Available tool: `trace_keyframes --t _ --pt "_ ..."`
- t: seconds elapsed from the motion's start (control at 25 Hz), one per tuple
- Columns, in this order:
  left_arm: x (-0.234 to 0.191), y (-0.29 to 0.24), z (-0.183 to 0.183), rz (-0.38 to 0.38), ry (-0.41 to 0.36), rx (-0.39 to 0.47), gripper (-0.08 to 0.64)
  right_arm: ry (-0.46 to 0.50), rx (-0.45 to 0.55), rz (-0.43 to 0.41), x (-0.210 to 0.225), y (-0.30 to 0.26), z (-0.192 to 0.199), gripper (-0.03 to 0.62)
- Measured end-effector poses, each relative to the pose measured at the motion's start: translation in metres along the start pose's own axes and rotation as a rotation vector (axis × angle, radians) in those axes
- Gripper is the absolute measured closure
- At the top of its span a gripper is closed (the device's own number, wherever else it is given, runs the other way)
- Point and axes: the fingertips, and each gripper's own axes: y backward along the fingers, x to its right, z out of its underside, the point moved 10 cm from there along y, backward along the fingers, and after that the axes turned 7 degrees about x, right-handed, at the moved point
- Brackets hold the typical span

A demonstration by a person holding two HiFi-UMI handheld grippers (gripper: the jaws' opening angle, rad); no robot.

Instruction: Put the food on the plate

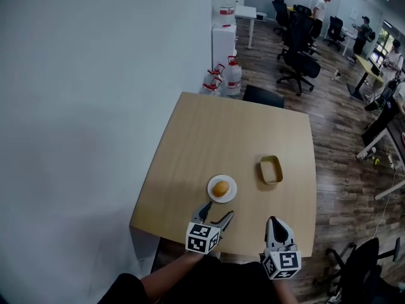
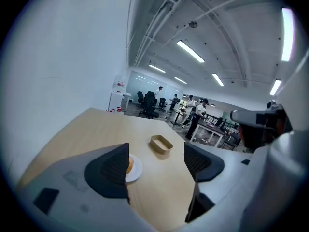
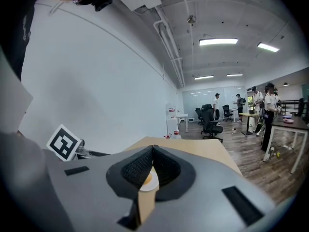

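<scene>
A round orange-yellow piece of food lies on a small white plate near the front of the wooden table. My left gripper hovers just in front of the plate, open and empty. In the left gripper view the plate and food peek out beside the left jaw. My right gripper stands at the table's front edge, right of the plate, jaws pressed together with nothing between them. In the right gripper view the plate shows below the closed jaws.
An empty tan rectangular container sits on the table right of the plate, seen too as the container in the left gripper view. A white wall runs along the left. Water jugs, office chairs and people stand beyond the table.
</scene>
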Motion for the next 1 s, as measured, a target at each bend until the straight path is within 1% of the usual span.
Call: trace_keyframes --t 0.12,0.28,0.4,0.44,0.48,0.6,0.72,0.8,0.88,1.0 --pt "0.01 0.018 -0.011 0.001 0.021 0.021 0.207 0.002 0.002 -0.008 -0.002 0.003 0.001 0.532" --pt "0.022 0.036 -0.028 -0.001 0.029 0.098 0.207 -0.003 0.01 -0.007 -0.002 0.004 0.0 0.532" --pt "0.029 0.045 -0.041 -0.018 0.016 0.15 0.215 -0.003 0.029 -0.021 -0.004 0.002 -0.006 0.533" --pt "0.031 0.049 -0.044 -0.028 0.011 0.167 0.228 -0.001 0.034 -0.029 -0.006 0.002 -0.008 0.532" --pt "0.032 0.053 -0.047 -0.037 0.01 0.184 0.26 0.001 0.039 -0.038 -0.007 0.002 -0.01 0.532" --pt "0.031 0.064 -0.052 -0.065 0.015 0.238 0.381 0.011 0.042 -0.055 -0.012 -0.001 -0.011 0.532" --pt "0.029 0.072 -0.055 -0.101 -0.019 0.273 0.495 0.016 0.041 -0.058 -0.015 -0.006 -0.012 0.532" --pt "0.027 0.074 -0.057 -0.109 -0.039 0.278 0.518 0.024 0.049 -0.057 -0.016 -0.007 -0.014 0.532" --pt "0.024 0.072 -0.058 -0.098 -0.04 0.271 0.535 0.036 0.051 -0.052 -0.017 -0.01 -0.014 0.532" --pt "0.021 0.07 -0.058 -0.09 -0.043 0.265 0.54 0.039 0.046 -0.041 -0.016 -0.012 -0.012 0.532"
